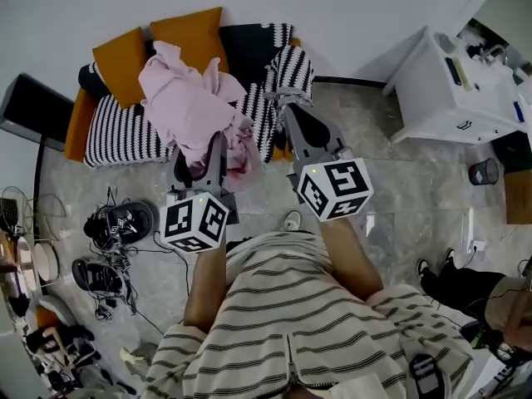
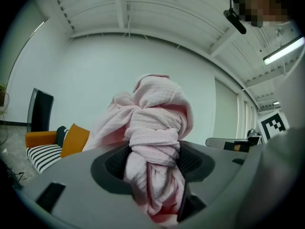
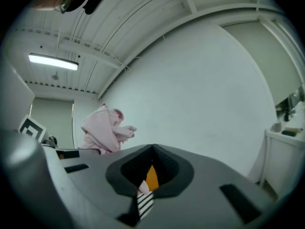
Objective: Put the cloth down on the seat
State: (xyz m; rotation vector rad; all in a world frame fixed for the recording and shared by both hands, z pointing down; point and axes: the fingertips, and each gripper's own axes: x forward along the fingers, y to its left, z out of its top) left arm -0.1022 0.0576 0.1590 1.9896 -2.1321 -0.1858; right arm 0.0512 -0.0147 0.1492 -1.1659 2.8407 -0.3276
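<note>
A crumpled pink cloth (image 1: 187, 98) hangs bunched above the seat (image 1: 125, 131), a low sofa with a black-and-white striped cover and orange cushions (image 1: 120, 52). My left gripper (image 1: 202, 145) is shut on the cloth's lower end. In the left gripper view the twisted cloth (image 2: 155, 123) fills the space between the jaws of the left gripper (image 2: 152, 163) and rises above them. My right gripper (image 1: 288, 108) is to the right of the cloth, over a striped cushion, and touches nothing. In the right gripper view the right gripper (image 3: 151, 168) has its jaws together and empty, and the cloth (image 3: 102, 132) shows at the left.
A white cabinet (image 1: 449, 90) stands at the right, with a small bin (image 1: 484, 171) beside it. Shoes and tangled cables (image 1: 116, 223) lie on the tiled floor at the left. A dark panel (image 1: 33, 106) leans by the sofa's left end.
</note>
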